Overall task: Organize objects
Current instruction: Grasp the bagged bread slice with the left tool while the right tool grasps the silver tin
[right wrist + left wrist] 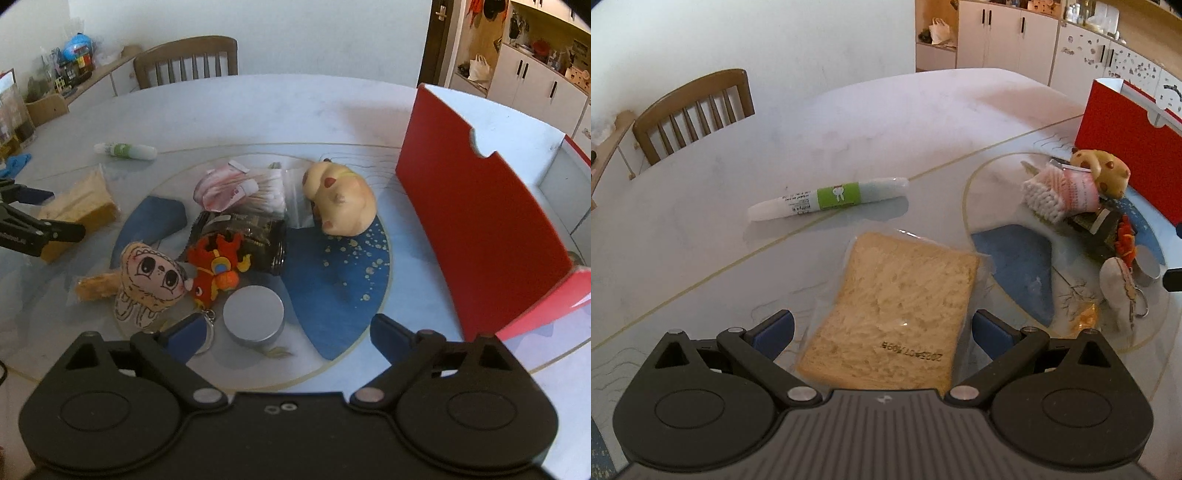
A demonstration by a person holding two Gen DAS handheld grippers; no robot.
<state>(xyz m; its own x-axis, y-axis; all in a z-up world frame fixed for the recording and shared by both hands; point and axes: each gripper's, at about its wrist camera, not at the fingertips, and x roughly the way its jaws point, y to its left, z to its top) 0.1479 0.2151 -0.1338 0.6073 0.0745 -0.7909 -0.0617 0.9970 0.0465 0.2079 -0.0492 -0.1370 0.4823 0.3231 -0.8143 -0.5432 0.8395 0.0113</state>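
The left gripper (882, 332) hangs spread wide around the wrapped bread slice (892, 314) near the table's (849, 122) left edge. The right gripper (286, 332), also apart, hovers over the round tin (253, 318) on the table's central disc, beside the red box (480, 221).

Left gripper (882, 330) low over the table, jaws spread wide, blue pads (775, 330) well apart on either side, touching nothing; in the right wrist view it shows at the far left edge (35, 218), black linkage and a blue pad pointing right. Right gripper (286, 334) raised and tilted down toward the table, jaws wide apart, blue pads (188, 332) clear of everything, nothing held.
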